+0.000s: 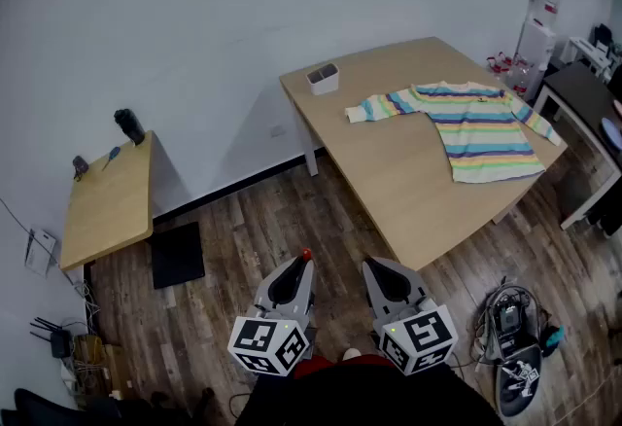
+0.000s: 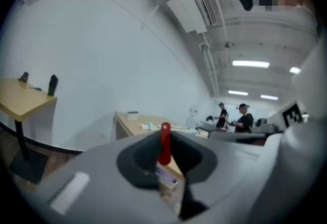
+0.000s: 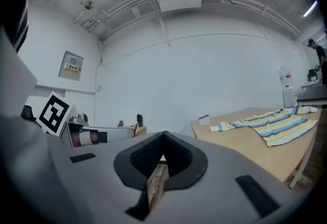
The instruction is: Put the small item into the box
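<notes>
Left gripper (image 1: 302, 268): I read the jaws clenched on the small red item (image 2: 164, 142), whose tip sticks out past them; held over the wood floor (image 1: 243, 239), off the table's near corner.
Right gripper (image 3: 163, 135): jaws pressed together, nothing between; just beside the left.
Box (image 1: 323, 77): white, at the tabletop's (image 1: 408, 181) far left corner, well apart from both grippers.
Striped shirt (image 1: 476, 123): flat, toward the right edge.

Table (image 1: 408, 191) front bare; shirt (image 1: 481, 127) (spread flat) fills right; box (image 1: 323, 77) far corner.
</notes>
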Demonstrator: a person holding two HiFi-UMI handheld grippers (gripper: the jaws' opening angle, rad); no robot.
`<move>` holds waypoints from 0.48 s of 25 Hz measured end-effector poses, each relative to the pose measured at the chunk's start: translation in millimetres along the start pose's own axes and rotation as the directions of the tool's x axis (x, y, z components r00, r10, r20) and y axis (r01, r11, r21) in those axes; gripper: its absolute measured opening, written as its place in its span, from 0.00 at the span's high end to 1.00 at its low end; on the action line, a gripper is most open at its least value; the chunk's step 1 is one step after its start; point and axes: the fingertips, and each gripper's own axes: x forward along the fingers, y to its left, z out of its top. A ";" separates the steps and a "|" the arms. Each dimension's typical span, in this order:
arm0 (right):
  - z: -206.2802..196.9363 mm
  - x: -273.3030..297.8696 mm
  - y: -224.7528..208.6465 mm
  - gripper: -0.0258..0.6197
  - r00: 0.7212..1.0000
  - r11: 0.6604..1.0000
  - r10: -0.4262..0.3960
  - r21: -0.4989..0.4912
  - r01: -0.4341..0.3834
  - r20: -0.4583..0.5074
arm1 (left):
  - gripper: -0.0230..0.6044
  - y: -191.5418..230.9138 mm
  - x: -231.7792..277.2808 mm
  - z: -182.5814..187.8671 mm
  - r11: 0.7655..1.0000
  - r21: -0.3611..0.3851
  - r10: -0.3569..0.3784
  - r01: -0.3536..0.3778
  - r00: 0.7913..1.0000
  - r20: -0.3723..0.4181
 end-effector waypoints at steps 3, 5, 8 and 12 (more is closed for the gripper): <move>-1.4 -0.2 1.9 0.95 1.000 1.000 0.013 0.019 -0.013 0.009 | 0.88 -0.1 -1.7 -0.4 1.000 -0.001 0.002 -0.002 1.000 0.000; -2.3 -0.3 4.1 0.95 1.000 1.000 0.016 0.018 -0.016 0.007 | 0.88 1.0 -3.5 0.0 1.000 -0.002 0.003 -0.003 1.000 0.001; -2.6 -2.0 6.3 0.95 1.000 1.000 0.014 0.022 -0.014 0.009 | 0.88 2.5 -7.4 0.7 1.000 -0.005 0.007 -0.007 1.000 0.006; -3.3 -4.0 3.3 0.95 1.000 0.999 0.007 0.032 -0.008 0.014 | 0.88 3.9 -9.7 0.0 1.000 -0.004 0.018 -0.018 1.000 0.011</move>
